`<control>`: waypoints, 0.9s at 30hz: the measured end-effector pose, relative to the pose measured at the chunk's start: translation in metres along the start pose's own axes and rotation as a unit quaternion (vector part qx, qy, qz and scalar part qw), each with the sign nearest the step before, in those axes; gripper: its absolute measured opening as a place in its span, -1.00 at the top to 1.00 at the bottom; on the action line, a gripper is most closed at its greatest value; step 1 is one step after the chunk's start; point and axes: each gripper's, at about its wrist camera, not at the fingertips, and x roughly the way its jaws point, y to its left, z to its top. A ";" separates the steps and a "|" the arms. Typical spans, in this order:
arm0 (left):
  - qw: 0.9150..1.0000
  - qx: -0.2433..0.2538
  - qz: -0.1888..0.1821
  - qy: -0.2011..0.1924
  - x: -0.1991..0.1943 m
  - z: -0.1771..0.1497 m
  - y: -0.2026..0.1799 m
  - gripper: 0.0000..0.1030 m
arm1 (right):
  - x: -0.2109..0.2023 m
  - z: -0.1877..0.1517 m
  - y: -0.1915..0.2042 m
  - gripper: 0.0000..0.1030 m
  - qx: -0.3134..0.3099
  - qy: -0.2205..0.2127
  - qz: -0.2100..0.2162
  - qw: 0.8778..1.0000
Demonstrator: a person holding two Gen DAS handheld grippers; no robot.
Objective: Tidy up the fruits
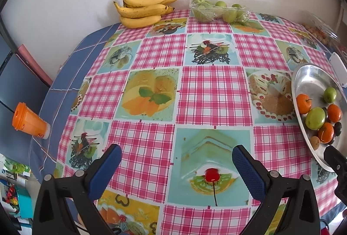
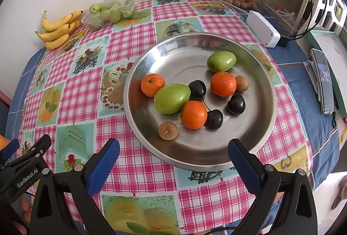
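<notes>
**Right claw is the one lined up on the bowl**

Right gripper [image 2: 173, 152] spread wide, empty, hovering at the near rim of the steel bowl [image 2: 266, 92]; the mixed fruit sits dead ahead, centre frame. Nearest piece: small brown fruit [image 2: 168, 130], just past the rim. Left gripper [image 1: 176, 159] also spread, empty, over bare tablecloth [image 1: 151, 148]; bowl far right of its view. Right is nearer.

metal bowl [image 1: 303, 74] cut off right, far tray's [image 2: 240, 0] fruits indistinct
</notes>
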 end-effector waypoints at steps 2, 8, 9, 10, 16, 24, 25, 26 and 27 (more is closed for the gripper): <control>1.000 0.001 0.002 0.001 0.000 0.000 0.000 -1.00 | 0.000 0.000 0.000 -0.94 0.000 0.000 0.000 1.000; 1.000 0.003 0.002 0.005 0.002 -0.001 -0.001 -1.00 | 0.001 0.000 0.002 -0.94 -0.001 0.002 -0.001 1.000; 1.000 0.005 0.002 0.006 0.002 -0.001 -0.001 -1.00 | 0.001 0.000 0.003 -0.94 -0.002 0.002 -0.001 1.000; 1.000 0.005 0.002 0.006 0.002 -0.001 -0.001 -1.00 | 0.001 0.000 0.003 -0.94 -0.003 0.002 -0.001 1.000; 1.000 0.008 0.003 0.008 0.003 -0.001 -0.002 -1.00 | 0.002 0.000 0.004 -0.94 -0.002 0.004 -0.002 1.000; 1.000 0.010 0.005 0.011 0.005 -0.001 -0.002 -1.00 | 0.003 0.000 0.003 -0.94 -0.003 0.006 -0.002 1.000; 1.000 0.010 0.005 0.011 0.005 -0.001 -0.002 -1.00 | 0.003 0.000 0.003 -0.94 -0.003 0.007 -0.002 1.000; 1.000 0.011 0.005 0.011 0.005 -0.001 -0.002 -1.00 | 0.004 0.000 0.003 -0.94 -0.003 0.007 -0.002 1.000; 1.000 0.011 0.005 0.012 0.005 -0.001 -0.002 -1.00 | 0.004 0.000 0.003 -0.94 -0.003 0.007 -0.002 1.000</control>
